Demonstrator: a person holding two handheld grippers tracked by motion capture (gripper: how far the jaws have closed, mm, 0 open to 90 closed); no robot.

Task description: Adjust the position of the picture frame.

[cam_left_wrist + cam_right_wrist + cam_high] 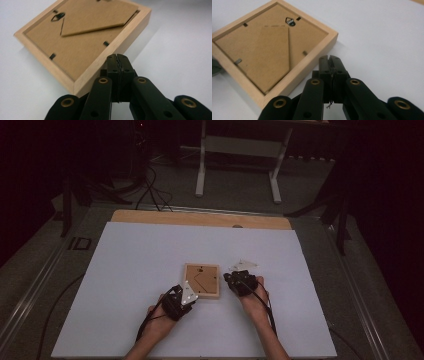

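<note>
A: Right, the picture frame [202,281] lies face down near the middle of the white table [135,270], its brown backing board [75,47] up and the fold-out stand [274,55] flat on it.

B: And the grippers?

A: One on each side. The left gripper [117,58] sits at the frame's near left corner, jaws pressed together with nothing between them. The right gripper [330,60] rests just beside the frame's right edge, also closed and empty.

B: So neither holds the frame.

A: No. From the left gripper view the tips are right against the wooden rim; whether they touch it, I cannot tell.

B: What looks like the job?

A: Judging by the approach, working on the back: the small metal tabs [52,56] that hold the board in. I would steady the frame with one closed tip against the rim, then slide the other tip under a tab and turn it aside.

B: Any caution?

A: Push level, not down, or the light frame may skid on the smooth sheet. Keep both jaws closed for a fine point.
</note>
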